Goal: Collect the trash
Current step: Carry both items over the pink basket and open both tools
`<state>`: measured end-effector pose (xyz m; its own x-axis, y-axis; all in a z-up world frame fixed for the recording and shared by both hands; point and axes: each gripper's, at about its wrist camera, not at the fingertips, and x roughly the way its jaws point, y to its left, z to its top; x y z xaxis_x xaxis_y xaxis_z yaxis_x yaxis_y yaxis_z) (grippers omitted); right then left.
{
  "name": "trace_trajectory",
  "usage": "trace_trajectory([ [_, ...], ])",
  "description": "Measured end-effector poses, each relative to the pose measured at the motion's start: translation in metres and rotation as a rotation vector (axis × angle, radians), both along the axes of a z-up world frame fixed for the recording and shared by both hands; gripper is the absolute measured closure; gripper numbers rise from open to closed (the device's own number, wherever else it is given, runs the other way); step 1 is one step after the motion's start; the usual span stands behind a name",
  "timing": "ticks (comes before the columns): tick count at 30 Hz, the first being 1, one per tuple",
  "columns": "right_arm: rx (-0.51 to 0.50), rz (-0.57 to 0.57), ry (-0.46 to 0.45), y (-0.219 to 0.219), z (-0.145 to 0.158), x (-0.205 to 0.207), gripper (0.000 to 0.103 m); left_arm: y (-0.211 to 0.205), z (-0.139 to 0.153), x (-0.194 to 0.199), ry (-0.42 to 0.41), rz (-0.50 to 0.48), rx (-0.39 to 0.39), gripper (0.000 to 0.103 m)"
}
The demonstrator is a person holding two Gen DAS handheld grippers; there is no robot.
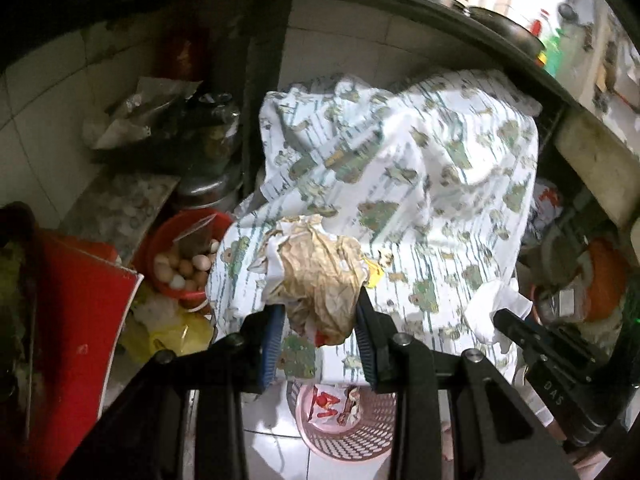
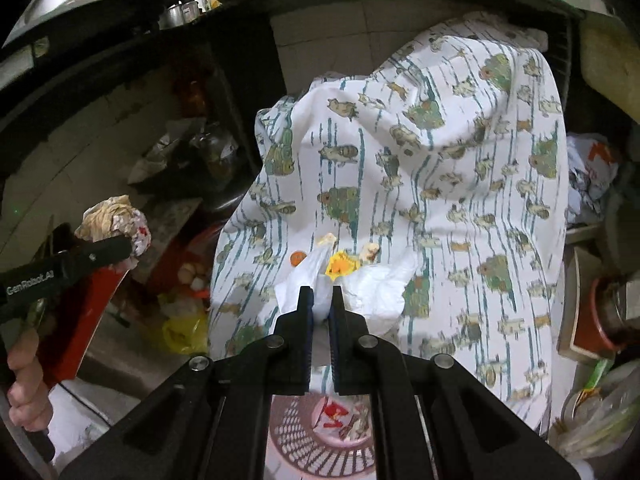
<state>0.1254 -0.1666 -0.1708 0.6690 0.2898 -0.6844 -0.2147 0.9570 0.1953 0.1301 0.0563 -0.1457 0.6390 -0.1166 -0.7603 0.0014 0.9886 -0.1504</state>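
Cluttered kitchen corner; patterned cloth (image 2: 440,184) drapes a table. Left gripper (image 1: 320,312) clamps a crumpled brown paper wad (image 1: 320,276). Right gripper (image 2: 320,300) pinches white tissue (image 2: 376,288), bunched, no clear axis. Pink basket (image 2: 320,440) sits below. Only the right view shows the hand (image 2: 24,392) and "GenRobot.AI".

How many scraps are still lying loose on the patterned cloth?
4: an orange bit, a yellow wrapper and two pale crumbs, all just beyond the right gripper. The held tissue may hide more.
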Motion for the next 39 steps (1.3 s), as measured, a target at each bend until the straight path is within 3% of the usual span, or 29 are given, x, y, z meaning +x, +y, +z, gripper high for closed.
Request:
trace_trajectory([
  [7,-0.036,0.001,0.052,-0.008,-0.036,-0.015,0.095,-0.027,-0.05,-0.01,0.099,-0.049,-0.04,0.071],
  [15,-0.068,0.034,0.158,-0.009,-0.078,-0.018,0.095,-0.055,-0.086,-0.007,0.172,-0.09,0.024,0.071],
  [21,-0.076,0.063,0.251,-0.008,-0.105,-0.017,0.095,-0.053,-0.114,0.0,0.229,-0.058,0.083,0.071],
  [26,-0.055,0.079,0.331,-0.007,-0.128,-0.013,0.095,-0.048,-0.138,0.007,0.301,-0.055,0.074,0.071],
  [34,0.054,0.074,0.551,-0.011,-0.183,0.0,0.095,-0.047,-0.163,0.01,0.407,-0.079,0.005,0.071],
  [39,0.033,0.066,0.632,-0.006,-0.219,0.005,0.095,-0.056,-0.18,0.01,0.469,-0.111,0.001,0.071],
])
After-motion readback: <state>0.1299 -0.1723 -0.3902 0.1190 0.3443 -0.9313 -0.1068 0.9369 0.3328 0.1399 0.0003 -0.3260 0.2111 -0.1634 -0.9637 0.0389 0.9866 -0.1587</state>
